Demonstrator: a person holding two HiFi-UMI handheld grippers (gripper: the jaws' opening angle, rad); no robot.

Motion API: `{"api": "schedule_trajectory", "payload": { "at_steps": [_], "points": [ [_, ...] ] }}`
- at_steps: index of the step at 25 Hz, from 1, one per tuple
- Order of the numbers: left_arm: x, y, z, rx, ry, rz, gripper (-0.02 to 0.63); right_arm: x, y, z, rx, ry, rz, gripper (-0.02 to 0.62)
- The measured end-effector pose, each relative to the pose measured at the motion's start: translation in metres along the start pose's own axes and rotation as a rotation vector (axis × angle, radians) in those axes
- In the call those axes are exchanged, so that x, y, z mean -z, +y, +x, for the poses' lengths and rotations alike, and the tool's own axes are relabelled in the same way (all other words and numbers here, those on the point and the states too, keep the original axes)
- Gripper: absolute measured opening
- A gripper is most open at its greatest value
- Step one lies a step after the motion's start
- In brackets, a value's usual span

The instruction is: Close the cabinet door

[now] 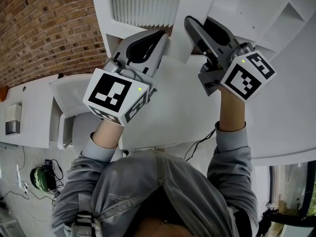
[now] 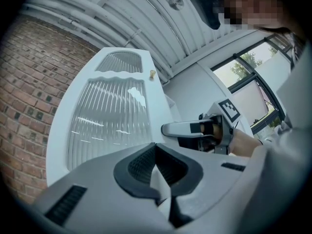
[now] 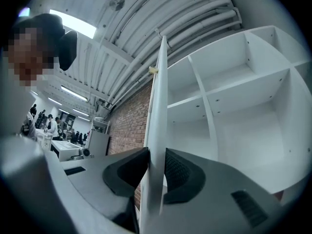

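Observation:
The white cabinet door (image 1: 143, 4) with its ribbed glass panel (image 2: 109, 116) stands open, away from the white shelved cabinet (image 3: 234, 111). A small brass knob (image 2: 152, 74) sits near the door's top edge. My right gripper (image 1: 197, 22) straddles the door's free edge (image 3: 158, 130). Its left pad lies against the edge and its right pad stands a sliver off, so my right gripper (image 3: 156, 172) is open. My left gripper (image 1: 163, 33) is shut with nothing in it, and its tips (image 2: 156, 146) are close to the door's outer face below the glass.
A brick wall (image 1: 44, 28) runs to the left of the cabinet. A white counter (image 1: 29, 112) stands lower left, with cables and a green object (image 1: 39, 177) on the floor. People stand far back in the room (image 3: 44, 121). A window (image 2: 243, 67) is at the right.

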State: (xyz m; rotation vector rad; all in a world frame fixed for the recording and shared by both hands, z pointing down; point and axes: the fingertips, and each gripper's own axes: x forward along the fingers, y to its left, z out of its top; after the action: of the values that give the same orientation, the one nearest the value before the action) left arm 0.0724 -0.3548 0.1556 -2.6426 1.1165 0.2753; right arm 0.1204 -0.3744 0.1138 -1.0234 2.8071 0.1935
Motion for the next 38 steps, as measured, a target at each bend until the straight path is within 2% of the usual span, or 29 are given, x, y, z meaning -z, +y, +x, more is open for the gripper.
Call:
{"api": "schedule_trajectory", "payload": {
  "at_steps": [17,38],
  "points": [
    [0.025,0.012,0.034,-0.077,0.040,0.010,0.006,0.010,-0.039,0.014,-0.116,0.006,0.036,0.104],
    [0.045,0.023,0.078,-0.191,0.038,0.022,0.006,0.021,-0.075,0.033,-0.263,0.016,0.063,0.106]
  ]
}}
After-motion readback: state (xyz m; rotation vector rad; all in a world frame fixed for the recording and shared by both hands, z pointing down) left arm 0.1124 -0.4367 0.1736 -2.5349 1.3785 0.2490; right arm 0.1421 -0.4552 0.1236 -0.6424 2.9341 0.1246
